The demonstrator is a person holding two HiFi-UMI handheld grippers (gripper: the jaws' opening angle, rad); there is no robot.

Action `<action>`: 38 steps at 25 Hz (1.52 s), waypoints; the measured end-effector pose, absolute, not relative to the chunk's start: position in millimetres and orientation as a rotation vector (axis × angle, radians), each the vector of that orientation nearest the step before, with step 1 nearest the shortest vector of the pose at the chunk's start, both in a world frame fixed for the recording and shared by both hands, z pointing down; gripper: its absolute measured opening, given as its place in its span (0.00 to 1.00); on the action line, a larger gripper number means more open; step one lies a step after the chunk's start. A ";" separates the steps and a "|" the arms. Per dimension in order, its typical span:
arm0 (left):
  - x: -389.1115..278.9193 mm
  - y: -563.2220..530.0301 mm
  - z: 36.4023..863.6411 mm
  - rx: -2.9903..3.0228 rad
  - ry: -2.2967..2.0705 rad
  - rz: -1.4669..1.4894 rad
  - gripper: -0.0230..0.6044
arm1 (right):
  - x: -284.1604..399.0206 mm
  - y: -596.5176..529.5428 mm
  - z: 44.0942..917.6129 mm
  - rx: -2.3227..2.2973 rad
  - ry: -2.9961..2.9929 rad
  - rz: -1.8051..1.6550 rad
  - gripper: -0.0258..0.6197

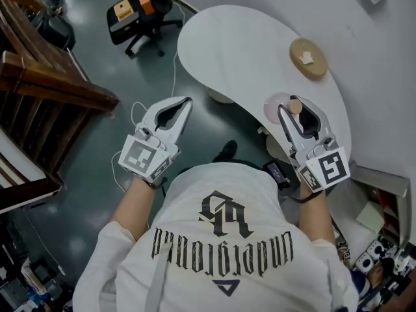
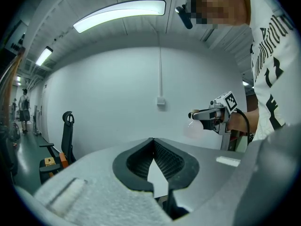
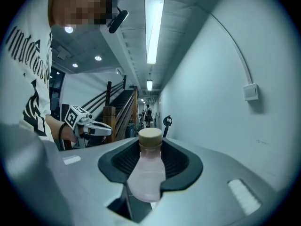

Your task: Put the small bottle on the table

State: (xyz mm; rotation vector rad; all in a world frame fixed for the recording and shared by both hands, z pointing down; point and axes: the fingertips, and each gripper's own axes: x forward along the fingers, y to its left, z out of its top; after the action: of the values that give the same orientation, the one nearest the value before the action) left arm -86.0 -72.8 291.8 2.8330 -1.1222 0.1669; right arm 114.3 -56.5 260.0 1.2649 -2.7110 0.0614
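The small bottle (image 1: 274, 107) is pinkish and translucent with a cork-coloured cap. My right gripper (image 1: 292, 107) is shut on it. In the right gripper view the bottle (image 3: 148, 171) stands between the dark pads (image 3: 181, 161), cap up. In the head view it hangs over the near end of the white table (image 1: 234, 51). My left gripper (image 1: 187, 101) hovers over the floor to the left of the table, shut with nothing in it. In the left gripper view its tips (image 2: 153, 142) meet, and the right gripper (image 2: 211, 116) with the bottle (image 2: 193, 129) shows beyond.
A round wooden disc (image 1: 308, 58) with a small white piece on it lies on the table's far right. A black office chair (image 1: 140, 12) stands on the floor beyond. Wooden stairs (image 1: 45, 77) rise at the left. A white wall (image 1: 383, 57) borders the table.
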 end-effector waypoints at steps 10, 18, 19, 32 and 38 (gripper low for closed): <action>-31.3 -124.8 293.6 2.847 -1.084 0.185 0.05 | 159.2 -102.7 262.2 1.250 -2.704 0.064 0.25; -10.9 -152.2 302.4 2.862 -1.027 0.190 0.05 | 172.3 -122.7 270.2 1.279 -2.690 0.078 0.26; -9.0 -156.6 302.9 2.867 -1.018 0.189 0.05 | 172.7 -125.6 271.1 1.284 -2.688 0.080 0.25; -6.8 -226.3 319.1 2.878 -0.908 0.218 0.05 | 156.7 -186.0 293.0 1.315 -2.643 0.139 0.25; -13.4 -268.0 334.4 2.854 -0.854 0.262 0.05 | 139.3 -224.4 306.3 1.312 -2.617 0.173 0.26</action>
State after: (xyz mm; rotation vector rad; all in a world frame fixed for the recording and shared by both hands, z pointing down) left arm -13.4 -268.0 334.4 2.8544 -0.8538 0.2619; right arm 139.3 -224.4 306.3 1.3121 -2.6170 0.1730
